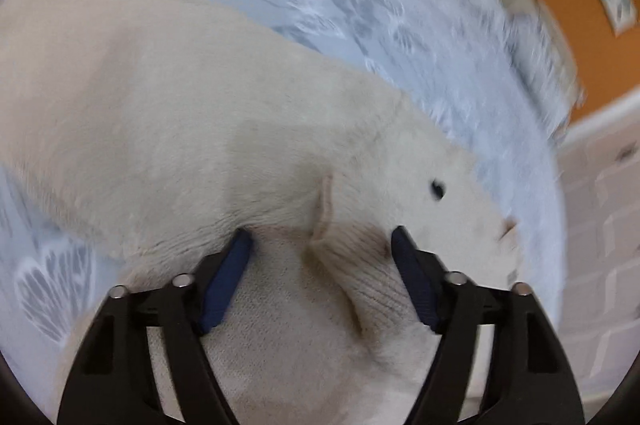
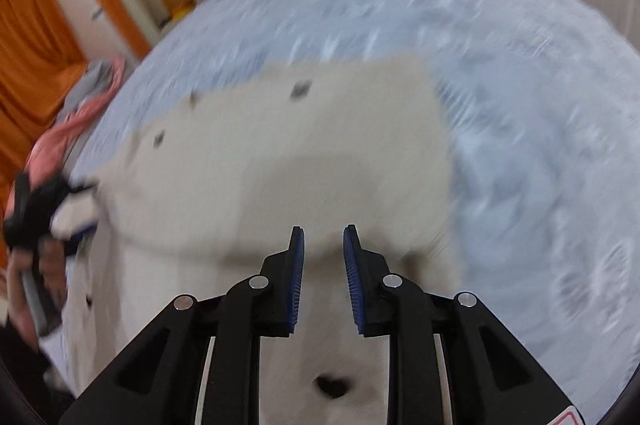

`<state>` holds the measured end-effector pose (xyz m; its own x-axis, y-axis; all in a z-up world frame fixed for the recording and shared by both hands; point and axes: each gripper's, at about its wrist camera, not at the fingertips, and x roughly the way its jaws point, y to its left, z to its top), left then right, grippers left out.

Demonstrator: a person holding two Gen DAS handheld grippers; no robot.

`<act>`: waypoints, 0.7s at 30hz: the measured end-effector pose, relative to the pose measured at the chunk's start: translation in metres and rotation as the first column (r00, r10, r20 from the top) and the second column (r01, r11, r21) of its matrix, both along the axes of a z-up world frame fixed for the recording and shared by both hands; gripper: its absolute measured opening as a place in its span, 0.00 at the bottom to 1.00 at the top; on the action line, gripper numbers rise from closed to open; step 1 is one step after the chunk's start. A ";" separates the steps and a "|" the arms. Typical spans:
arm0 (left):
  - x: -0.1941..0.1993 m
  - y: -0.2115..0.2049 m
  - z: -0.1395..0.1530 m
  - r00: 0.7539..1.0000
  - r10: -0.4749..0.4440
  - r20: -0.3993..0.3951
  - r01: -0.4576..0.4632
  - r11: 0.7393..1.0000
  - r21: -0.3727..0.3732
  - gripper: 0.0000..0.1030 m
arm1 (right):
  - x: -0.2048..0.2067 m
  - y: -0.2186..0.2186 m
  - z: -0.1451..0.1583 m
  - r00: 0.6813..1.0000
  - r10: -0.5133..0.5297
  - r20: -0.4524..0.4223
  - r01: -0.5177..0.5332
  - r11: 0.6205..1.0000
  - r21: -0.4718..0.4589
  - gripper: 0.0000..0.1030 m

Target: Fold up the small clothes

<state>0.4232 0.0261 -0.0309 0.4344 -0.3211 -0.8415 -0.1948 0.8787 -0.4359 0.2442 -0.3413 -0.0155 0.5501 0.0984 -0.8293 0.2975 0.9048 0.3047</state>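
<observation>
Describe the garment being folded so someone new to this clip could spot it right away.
Look at the pale blue patterned bedspread filling most of the right wrist view. Lying on it is the cream fuzzy garment, under the right tool. Its small dark heart-like spots distinguish it from the pink clothes at the bed's edge.

1 cream garment (image 2: 304, 161), 1 blue bedspread (image 2: 520, 97), 1 pink cloth (image 2: 76, 121), 2 grippers: left (image 1: 322, 241), right (image 2: 323, 237)

No text, label, brand, number or sign can be read in either wrist view: both are motion-blurred, and the red-edged sticker (image 2: 566, 418) at the bottom right corner of the right wrist view is cut off and shows no legible characters.
</observation>
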 end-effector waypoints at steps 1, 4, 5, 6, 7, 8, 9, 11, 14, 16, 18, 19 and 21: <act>0.004 -0.006 0.008 0.998 -0.068 0.006 0.068 0.997 -0.034 0.08 | 0.001 -0.003 -0.006 1.000 -0.014 -0.003 0.014 0.999 0.052 0.21; -0.001 0.001 0.049 0.993 -0.072 0.094 0.086 0.985 -0.152 0.12 | -0.002 -0.012 0.005 0.997 -0.071 0.034 0.067 0.993 0.100 0.20; -0.001 0.001 0.061 0.989 -0.079 0.126 0.098 0.984 -0.150 0.12 | -0.003 -0.018 0.015 0.992 -0.097 0.075 0.090 0.992 0.091 0.20; -0.003 0.002 0.069 0.986 -0.081 0.145 0.100 0.986 -0.134 0.12 | -0.005 -0.024 0.016 0.989 -0.113 0.098 0.105 0.991 0.080 0.20; -0.001 0.002 0.070 0.986 -0.080 0.149 0.097 0.989 -0.110 0.12 | -0.005 -0.030 0.014 0.987 -0.130 0.099 0.124 0.990 0.068 0.21; 0.003 0.002 0.061 0.989 -0.087 0.117 0.093 0.994 -0.051 0.12 | -0.001 -0.034 0.006 0.987 -0.146 0.065 0.143 0.989 0.045 0.20; 0.007 0.001 0.046 0.994 -0.087 0.068 0.087 0.996 0.003 0.13 | 0.003 -0.038 -0.002 0.988 -0.152 0.025 0.151 0.988 0.019 0.11; 0.010 0.006 0.006 0.994 -0.055 -0.096 0.067 0.989 0.132 0.14 | 0.006 -0.040 -0.021 0.990 -0.144 -0.001 0.144 0.990 -0.004 0.06; -0.014 0.041 0.005 0.996 0.051 -0.071 -0.048 0.998 0.046 0.16 | 0.006 -0.035 -0.012 0.990 -0.143 -0.007 0.143 0.989 -0.028 0.07; -0.031 0.065 0.016 0.992 0.114 -0.043 -0.113 0.993 0.037 0.26 | -0.002 -0.027 0.002 0.991 -0.133 -0.007 0.132 0.988 -0.080 0.11; -0.048 0.106 0.028 0.980 0.198 -0.015 -0.195 0.975 0.107 0.39 | -0.012 -0.016 0.017 0.993 -0.115 0.004 0.114 0.983 -0.142 0.19; -0.054 0.121 0.031 0.972 0.233 -0.007 -0.230 0.963 0.138 0.44 | -0.020 -0.006 0.024 0.996 -0.094 0.014 0.095 0.979 -0.179 0.21; -0.061 0.172 0.033 0.944 0.329 0.004 -0.323 0.925 0.199 0.59 | -0.030 0.004 0.034 0.998 -0.064 0.028 0.069 0.975 -0.210 0.28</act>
<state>0.3618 0.1979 0.0021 0.4618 0.0045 -0.8870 -0.4946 0.8314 -0.2533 0.2140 -0.3369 0.0184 0.5670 -0.1145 -0.8157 0.3547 0.9277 0.1164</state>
